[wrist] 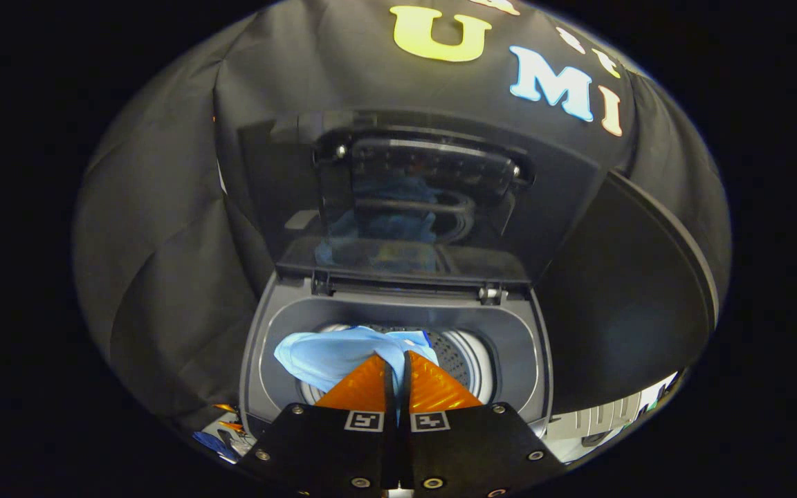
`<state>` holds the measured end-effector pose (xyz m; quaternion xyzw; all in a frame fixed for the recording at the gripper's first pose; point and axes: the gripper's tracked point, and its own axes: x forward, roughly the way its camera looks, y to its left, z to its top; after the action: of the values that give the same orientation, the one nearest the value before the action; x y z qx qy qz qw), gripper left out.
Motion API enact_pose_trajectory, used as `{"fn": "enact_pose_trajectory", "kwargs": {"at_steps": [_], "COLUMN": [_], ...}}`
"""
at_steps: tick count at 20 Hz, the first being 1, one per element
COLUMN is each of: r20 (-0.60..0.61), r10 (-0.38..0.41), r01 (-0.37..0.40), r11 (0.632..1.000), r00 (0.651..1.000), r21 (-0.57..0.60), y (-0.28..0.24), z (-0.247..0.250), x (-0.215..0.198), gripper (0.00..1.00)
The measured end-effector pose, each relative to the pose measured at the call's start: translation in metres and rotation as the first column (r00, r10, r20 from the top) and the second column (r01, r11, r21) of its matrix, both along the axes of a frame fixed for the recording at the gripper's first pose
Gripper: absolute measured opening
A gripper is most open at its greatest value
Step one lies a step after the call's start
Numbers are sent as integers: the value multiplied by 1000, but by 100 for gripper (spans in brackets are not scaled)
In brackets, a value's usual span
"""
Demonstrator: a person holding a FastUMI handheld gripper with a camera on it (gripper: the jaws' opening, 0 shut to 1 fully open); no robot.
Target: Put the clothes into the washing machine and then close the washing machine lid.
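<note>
The gripper has its two fingers drawn close together, tips nearly meeting, with a fold of the light blue garment pinched in the narrow slot between them. A thin strip of the cloth shows in that gap, running down between the fingers, so both sides appear to press on it, though the contact itself is partly hidden behind the fingertips.

Just ahead of the tips the garment spreads out, mostly to the left, in a crumpled bundle that lies in the mouth of the drum. Part of it drapes over the drum's near-left rim; the rest hangs inside the opening. To the right of the cloth the drum's perforated metal wall and pale ring are bare.

The drum sits in the grey top of the washing machine, whose opening frames the garment on all sides. Beyond it, hinged at the far edge, the washing machine lid stands upright and open, its dark glossy panel giving back a dim bluish reflection of the cloth. Behind the lid hangs the booth's black cloth wall.
</note>
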<state>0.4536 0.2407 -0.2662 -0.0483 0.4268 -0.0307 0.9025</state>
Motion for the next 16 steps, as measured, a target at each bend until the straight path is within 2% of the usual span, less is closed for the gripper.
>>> {"fn": "enact_pose_trajectory", "kwargs": {"at_steps": [3,7,16], "r20": [-60,-131,-230], "r10": [4,-15,-14], "r01": [-5,17,18], "r11": [1000,1000,1000], "r00": [998,991,973], "r21": [-5,10,19], "y": [0,3,9], "z": [-29,-64,-106], "x": [4,-13,-21], "gripper": [0,0,0]}}
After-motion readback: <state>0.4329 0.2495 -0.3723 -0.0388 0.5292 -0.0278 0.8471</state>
